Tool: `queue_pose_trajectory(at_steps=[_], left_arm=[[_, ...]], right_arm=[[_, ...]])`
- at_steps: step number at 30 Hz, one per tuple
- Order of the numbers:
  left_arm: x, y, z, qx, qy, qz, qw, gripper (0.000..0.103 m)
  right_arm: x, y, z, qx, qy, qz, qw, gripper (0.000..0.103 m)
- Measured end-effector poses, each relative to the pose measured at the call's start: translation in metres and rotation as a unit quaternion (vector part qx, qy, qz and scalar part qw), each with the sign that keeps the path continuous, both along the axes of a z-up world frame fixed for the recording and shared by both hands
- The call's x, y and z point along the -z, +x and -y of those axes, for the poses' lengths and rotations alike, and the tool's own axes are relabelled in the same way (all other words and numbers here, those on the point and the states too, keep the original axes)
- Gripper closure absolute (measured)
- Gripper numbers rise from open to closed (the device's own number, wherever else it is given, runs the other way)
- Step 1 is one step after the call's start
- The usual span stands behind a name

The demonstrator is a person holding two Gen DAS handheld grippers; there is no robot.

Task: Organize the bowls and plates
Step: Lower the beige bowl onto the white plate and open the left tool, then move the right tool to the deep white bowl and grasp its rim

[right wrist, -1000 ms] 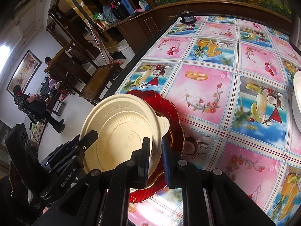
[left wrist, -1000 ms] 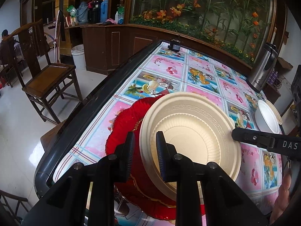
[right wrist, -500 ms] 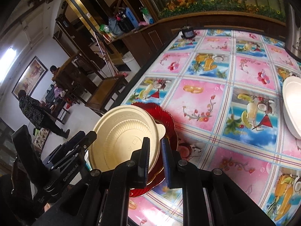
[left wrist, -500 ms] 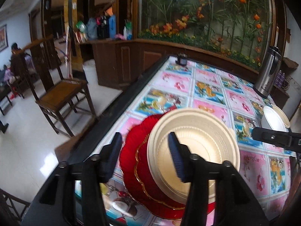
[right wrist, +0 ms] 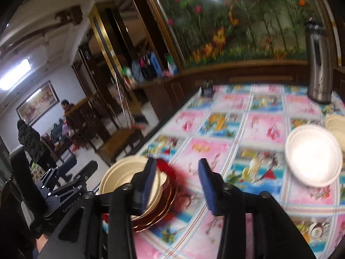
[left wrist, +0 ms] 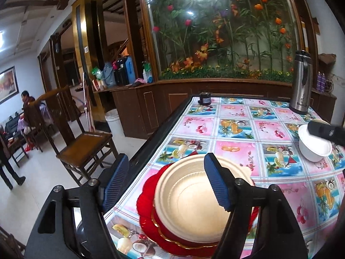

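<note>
- Currently the left gripper (left wrist: 166,183) has its jaws well apart and opening; nothing pressed between the blue ribbed pads (left wrist: 216,183), which stand clear above the plates.
- Right gripper (right wrist: 175,185): jaws apart and opening too, nothing between them; only tablecloth shows in the gap.
- Round beige ribbed disposable plate (left wrist: 194,198) sits on top of the scalloped red plastic plate with gold rim (left wrist: 146,213), at the near-left corner of the table; neither gripper touches it.
- In the right wrist view the same stack (right wrist: 120,179) lies left of and partly behind the left finger; that frame is motion-blurred.
- White round disposable bowl (left wrist: 312,149) stands on the right side of the table, well apart from the stack; a beige dish (right wrist: 336,123) sits just behind it, touching or not I cannot tell.
- Table (left wrist: 235,129) is covered by a pink-and-blue fruit-print plastic cloth.
- Tall steel thermos jug (left wrist: 300,82) at the far-right corner; small dark object (left wrist: 204,98) at the far-left edge.
- Wooden chair (left wrist: 86,144) on the floor left of the table.
</note>
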State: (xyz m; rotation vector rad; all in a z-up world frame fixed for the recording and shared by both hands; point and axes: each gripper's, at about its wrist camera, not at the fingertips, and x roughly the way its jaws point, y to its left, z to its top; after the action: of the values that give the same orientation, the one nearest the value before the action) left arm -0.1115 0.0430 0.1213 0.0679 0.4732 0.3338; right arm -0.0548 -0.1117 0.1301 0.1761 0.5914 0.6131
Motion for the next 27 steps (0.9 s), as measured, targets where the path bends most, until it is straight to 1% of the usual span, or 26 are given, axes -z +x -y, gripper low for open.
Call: queue_pose_trajectory(at_steps=[2,3,5,7,8,9,14,18,20,21,23,24,26,27], left_arm=[[-0.002,0.001,0.007,0.006,0.003,0.0,1.0,0.03],[-0.002,0.001,0.011,0.007,0.007,0.0,1.0,0.03],[-0.003,0.001,0.018,0.013,0.014,0.0,0.9998,0.03],[-0.004,0.002,0.027,0.017,0.021,0.0,0.9996,0.028],[-0.005,0.002,0.03,0.019,0.023,0.0,0.9996,0.025],[-0.006,0.002,0.035,0.022,0.027,0.001,0.9994,0.024],[-0.006,0.006,0.056,0.034,0.043,-0.003,0.9985,0.024],[-0.004,0.011,0.072,0.051,0.043,-0.011,0.9977,0.024],[-0.004,0.015,0.083,0.076,0.03,-0.017,0.9965,0.023],[-0.004,0.018,0.091,0.102,0.017,-0.024,0.9944,0.02],[-0.002,0.025,0.104,0.138,-0.006,-0.042,0.9895,0.02],[-0.001,0.028,0.11,0.148,-0.01,-0.048,0.9878,0.02],[0.007,0.04,0.13,0.195,-0.028,-0.081,0.977,0.02],[0.01,0.044,0.136,0.206,-0.037,-0.094,0.9733,0.02]], right_arm=[[-0.004,-0.004,0.016,0.017,0.01,0.028,0.999,0.024],[-0.005,-0.005,0.025,0.026,0.019,0.036,0.999,0.022],[-0.008,-0.003,0.044,0.036,0.038,0.038,0.998,0.022],[-0.01,0.001,0.058,0.045,0.046,0.035,0.997,0.022],[-0.011,0.004,0.065,0.048,0.047,0.035,0.997,0.022],[-0.011,0.006,0.072,0.054,0.045,0.035,0.997,0.022],[-0.009,0.009,0.098,0.068,0.037,0.034,0.996,0.022],[-0.003,0.016,0.117,0.071,0.037,0.018,0.997,0.02],[-0.001,0.022,0.129,0.074,0.038,0.004,0.996,0.02],[0.001,0.026,0.135,0.079,0.04,-0.003,0.996,0.02],[0.004,0.035,0.157,0.105,0.048,-0.018,0.993,0.02],[0.006,0.038,0.166,0.119,0.05,-0.023,0.991,0.02],[0.012,0.045,0.19,0.155,0.051,-0.036,0.986,0.02],[0.018,0.049,0.201,0.173,0.052,-0.048,0.982,0.02]])
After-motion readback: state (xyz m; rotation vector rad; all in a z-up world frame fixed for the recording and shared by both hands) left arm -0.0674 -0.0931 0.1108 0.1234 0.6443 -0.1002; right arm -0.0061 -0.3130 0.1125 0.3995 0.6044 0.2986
